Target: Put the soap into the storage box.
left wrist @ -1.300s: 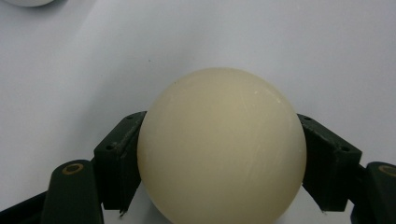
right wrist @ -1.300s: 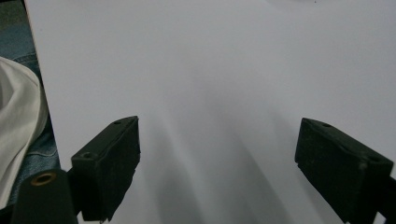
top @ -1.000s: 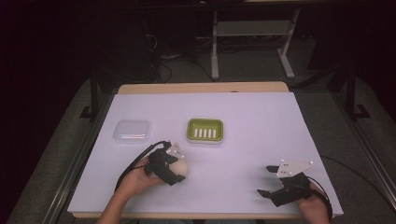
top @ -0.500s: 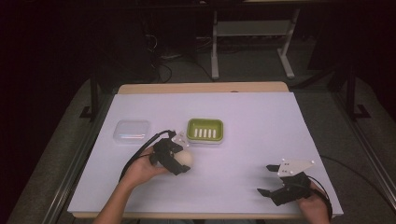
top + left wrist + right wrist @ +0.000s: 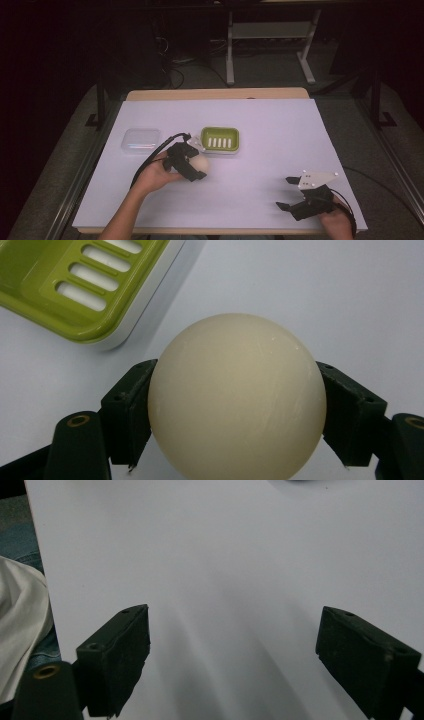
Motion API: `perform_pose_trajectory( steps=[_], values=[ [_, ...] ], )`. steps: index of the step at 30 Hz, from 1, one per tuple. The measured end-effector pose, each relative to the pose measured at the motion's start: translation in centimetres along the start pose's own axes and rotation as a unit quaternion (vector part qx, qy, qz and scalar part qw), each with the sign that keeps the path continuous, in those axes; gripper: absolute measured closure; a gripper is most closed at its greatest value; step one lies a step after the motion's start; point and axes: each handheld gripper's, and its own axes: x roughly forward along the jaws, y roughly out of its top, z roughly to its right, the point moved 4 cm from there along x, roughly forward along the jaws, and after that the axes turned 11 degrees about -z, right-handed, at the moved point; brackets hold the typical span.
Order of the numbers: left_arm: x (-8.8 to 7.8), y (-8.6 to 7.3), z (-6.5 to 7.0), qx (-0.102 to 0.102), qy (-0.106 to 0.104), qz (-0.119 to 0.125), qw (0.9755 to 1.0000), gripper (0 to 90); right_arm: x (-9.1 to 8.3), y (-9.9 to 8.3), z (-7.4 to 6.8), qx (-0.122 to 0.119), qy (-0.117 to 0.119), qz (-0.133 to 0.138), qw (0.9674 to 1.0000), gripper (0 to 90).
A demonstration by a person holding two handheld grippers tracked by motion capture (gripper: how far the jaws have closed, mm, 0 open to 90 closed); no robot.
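Table (image 5: 280, 135), white top, wooden edge showing at the far side. Dark floor and metal frames beyond it.

Green soap dish (image 5: 220, 140) near the middle of the table, slotted base, pale underside rim. In the left gripper view the same dish (image 5: 65, 290) sits at upper left, just beyond the ball, not touching it.

Clear plastic lid or box (image 5: 141, 140) to the left of the dish, well apart from it, flat on the table.

Left gripper (image 5: 195, 167) held in the person's left hand (image 5: 157, 175), just in front of the dish's near left corner. Black cable loops from it back toward the forearm. Its fingers (image 5: 127, 410) are clamped on a cream-coloured ball (image 5: 235, 397), one pad on each side at the ball's widest part. From above the ball (image 5: 200, 163) shows at the gripper's tip, close to the dish but outside it. Cannot tell whether the ball rests on the table or is held just above it.

Right gripper (image 5: 286, 192) at the near right of the table, held in the right hand (image 5: 340, 220), grey three-cornered plate on top. Its fingers (image 5: 117, 655) stand wide apart with only bare table between them, nothing held. A fold of white cloth (image 5: 20, 630) shows at the left edge of the right gripper view, past the table's edge.
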Motion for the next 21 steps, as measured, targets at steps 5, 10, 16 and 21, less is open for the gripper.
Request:
perform_pose_trajectory(
  steps=[5, 10, 16, 21],
  values=[
    [0.1, 0.5, 0.2, 0.003, -0.003, -0.002, 1.0, 24.8, 0.1, 0.2, -0.3, -0.009, 0.002, -0.002, 1.0, 13.4],
    [0.0, 0.8, 0.2, 0.005, -0.006, 0.001, 1.0, 24.8, -0.1, 0.3, -0.4, -0.003, 0.0, 0.001, 1.0, 13.3],
    [-0.4, 1.2, 0.0, 0.005, -0.004, 0.004, 1.0, 24.8, -0.1, 0.4, -0.7, -0.008, 0.0, 0.001, 1.0, 13.3],
    [-0.6, 1.6, -0.3, 0.006, -0.004, 0.006, 1.0, 24.8, -0.1, 0.5, -0.8, -0.01, 0.0, 0.003, 0.9999, 13.4]
  ],
)
